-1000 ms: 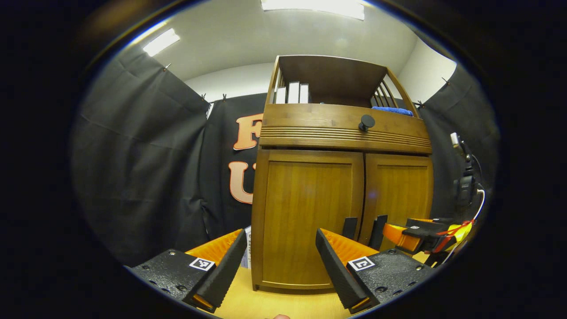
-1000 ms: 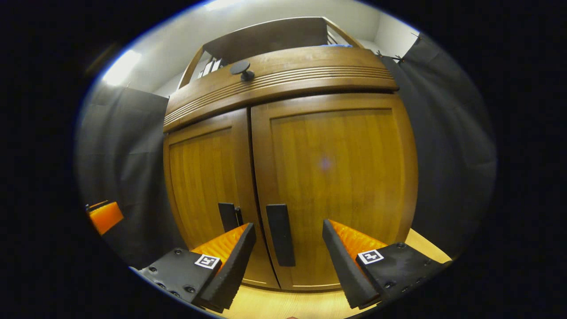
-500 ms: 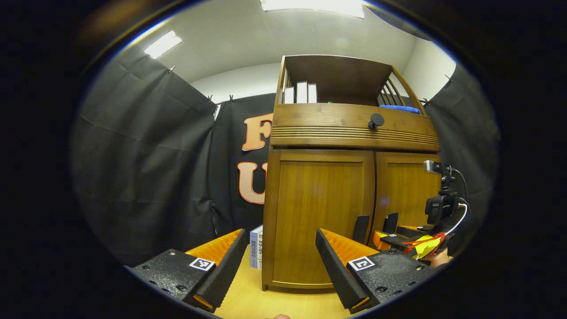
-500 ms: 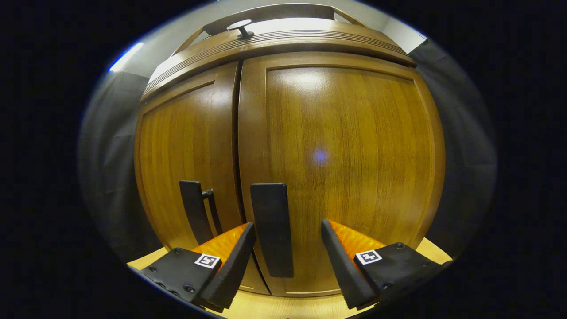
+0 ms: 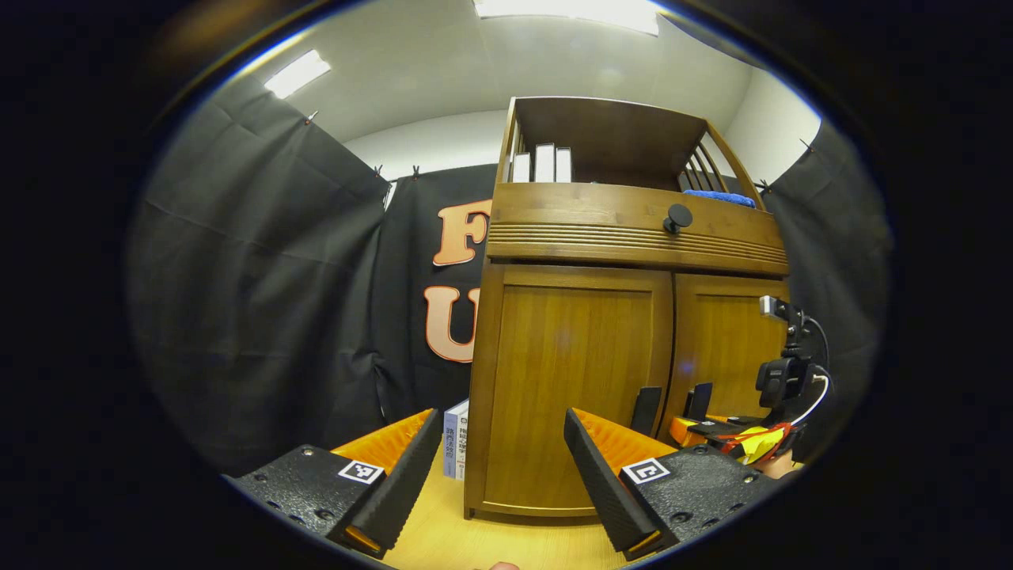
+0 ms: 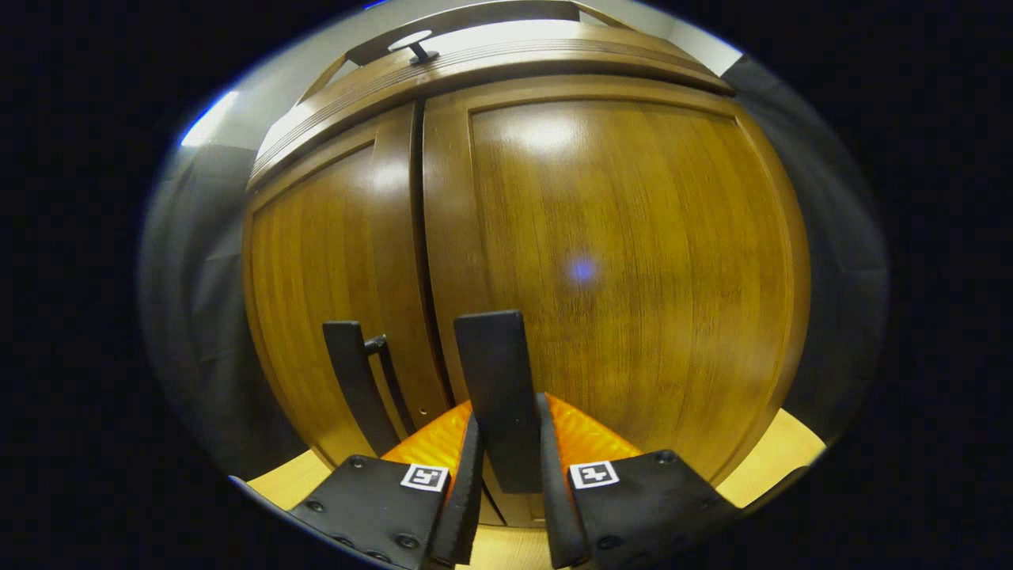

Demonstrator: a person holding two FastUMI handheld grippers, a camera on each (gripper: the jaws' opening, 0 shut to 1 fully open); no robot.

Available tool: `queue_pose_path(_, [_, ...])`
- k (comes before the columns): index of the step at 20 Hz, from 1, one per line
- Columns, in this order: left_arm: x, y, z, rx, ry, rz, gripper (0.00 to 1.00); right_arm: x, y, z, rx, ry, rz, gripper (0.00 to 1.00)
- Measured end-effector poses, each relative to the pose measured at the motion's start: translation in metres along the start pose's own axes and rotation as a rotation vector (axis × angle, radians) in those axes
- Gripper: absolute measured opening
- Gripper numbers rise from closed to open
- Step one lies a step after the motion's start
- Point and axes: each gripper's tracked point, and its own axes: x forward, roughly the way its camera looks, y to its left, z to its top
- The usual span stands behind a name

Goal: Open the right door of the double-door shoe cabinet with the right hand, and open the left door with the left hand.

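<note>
The brown wooden shoe cabinet (image 5: 625, 237) stands on a light wood surface with both doors closed. In the right gripper view, the right door (image 6: 625, 253) is very close, and my right gripper (image 6: 506, 467) is shut on its flat black handle (image 6: 495, 380). The left door (image 6: 316, 277) carries its own black handle (image 6: 352, 380), free of any grip. In the left gripper view, my left gripper (image 5: 502, 479) is open and holds nothing, a short way in front of the left door (image 5: 574, 380). Both handles (image 5: 645, 410) show small there, with the right gripper (image 5: 724, 431) at them.
A black round knob (image 5: 677, 215) sticks out of the drawer front above the doors. White books (image 5: 542, 162) and a blue cloth (image 5: 716, 196) sit on the open top shelf. A book (image 5: 455, 439) leans beside the cabinet's left side. Black cloth walls surround the booth.
My right gripper moved up to the right door and its fingers closed on the black handle. The left gripper drifted slightly, staying open and back from the cabinet.
</note>
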Motion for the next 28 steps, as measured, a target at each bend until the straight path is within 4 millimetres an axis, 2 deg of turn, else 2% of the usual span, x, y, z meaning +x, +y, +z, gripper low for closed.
queue_pose_path(4, [-0.003, -0.010, -0.003, -0.016, 0.009, -0.025, 0.92, -0.002, 0.000, -0.002, -0.057, 0.025, -0.002, 0.33])
queue_pose_path(7, [-0.004, -0.012, -0.001, -0.005, 0.009, -0.032, 0.92, -0.003, 0.001, -0.002, -0.043, 0.024, 0.003, 0.36])
queue_pose_path(8, [-0.005, -0.014, -0.001, -0.006, 0.008, -0.033, 0.92, -0.005, 0.001, -0.003, -0.044, 0.027, 0.004, 0.32])
queue_pose_path(9, [-0.005, -0.017, -0.003, -0.007, 0.011, -0.037, 0.94, -0.009, 0.001, -0.002, -0.047, 0.028, 0.007, 0.32])
queue_pose_path(11, [-0.005, -0.023, -0.007, -0.013, 0.025, -0.049, 0.92, -0.019, 0.002, 0.004, -0.042, 0.029, 0.024, 0.32])
queue_pose_path(13, [-0.015, -0.030, -0.012, -0.015, 0.036, -0.065, 0.92, -0.029, 0.006, 0.011, -0.036, 0.025, 0.050, 0.36])
queue_pose_path(14, [-0.017, -0.033, -0.014, -0.015, 0.037, -0.069, 0.92, -0.034, 0.005, 0.014, -0.041, 0.024, 0.059, 0.32])
queue_pose_path(17, [-0.013, -0.044, -0.013, -0.024, 0.035, -0.092, 0.92, -0.044, 0.002, 0.017, -0.049, 0.025, 0.072, 0.33])
queue_pose_path(18, [-0.012, -0.047, -0.013, -0.028, 0.034, -0.101, 0.92, -0.047, 0.002, 0.018, -0.047, 0.024, 0.071, 0.36])
queue_pose_path(19, [-0.012, -0.052, -0.012, -0.031, 0.033, -0.112, 0.92, -0.052, 0.001, 0.018, -0.046, 0.024, 0.068, 0.32])
queue_pose_path(20, [-0.011, -0.057, -0.012, -0.034, 0.031, -0.124, 0.92, -0.056, -0.002, 0.018, -0.045, 0.023, 0.064, 0.36])
queue_pose_path(22, [-0.009, -0.065, -0.011, -0.030, 0.026, -0.148, 0.92, -0.063, -0.006, 0.019, -0.042, 0.019, 0.055, 0.28])
queue_pose_path(24, [-0.009, -0.076, -0.011, -0.024, 0.023, -0.170, 0.92, -0.070, -0.009, 0.020, -0.038, 0.014, 0.049, 0.32])
queue_pose_path(28, [-0.007, -0.099, -0.016, -0.043, 0.033, -0.220, 0.92, -0.082, -0.017, 0.023, -0.036, 0.013, 0.035, 0.32])
